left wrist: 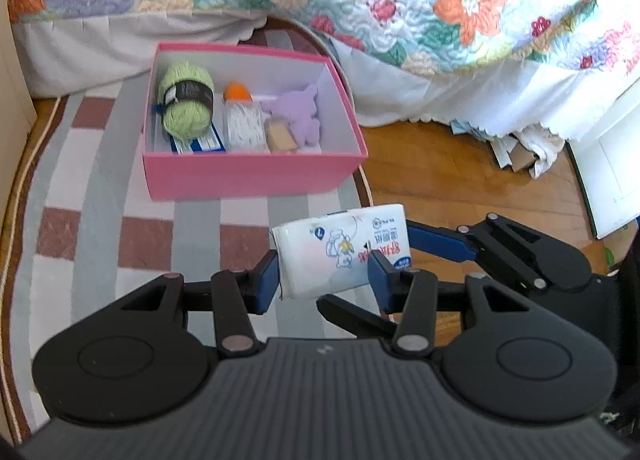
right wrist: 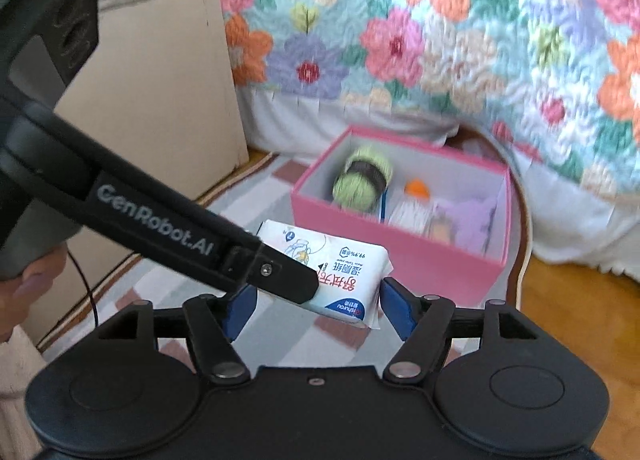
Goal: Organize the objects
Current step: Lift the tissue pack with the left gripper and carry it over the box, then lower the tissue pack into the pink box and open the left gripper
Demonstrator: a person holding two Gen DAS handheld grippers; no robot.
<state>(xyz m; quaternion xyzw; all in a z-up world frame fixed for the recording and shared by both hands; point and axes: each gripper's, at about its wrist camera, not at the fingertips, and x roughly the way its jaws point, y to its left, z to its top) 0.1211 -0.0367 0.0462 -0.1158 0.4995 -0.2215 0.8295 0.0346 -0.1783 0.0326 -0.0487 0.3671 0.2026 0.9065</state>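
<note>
Pink box (left wrist: pixel 256 176) on the rug (left wrist: pixel 80 196) holds green yarn (left wrist: pixel 186 100), an orange-capped bottle (left wrist: pixel 242 116), a purple toy (left wrist: pixel 298 114) and a tan block (left wrist: pixel 280 136). Left tool (left wrist: pixel 322 274) is clamped on a white tissue pack (left wrist: pixel 344 250), held above the rug just before the box. Right tool (right wrist: pixel 316 306) stands apart around the same pack, contact unclear. Pack wrapper is printed, slightly crumpled.

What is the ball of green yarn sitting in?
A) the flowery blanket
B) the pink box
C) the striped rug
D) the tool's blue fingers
B: the ball of green yarn lies inside the open pink cardboard box, at its left end beside an orange-capped container.
</note>
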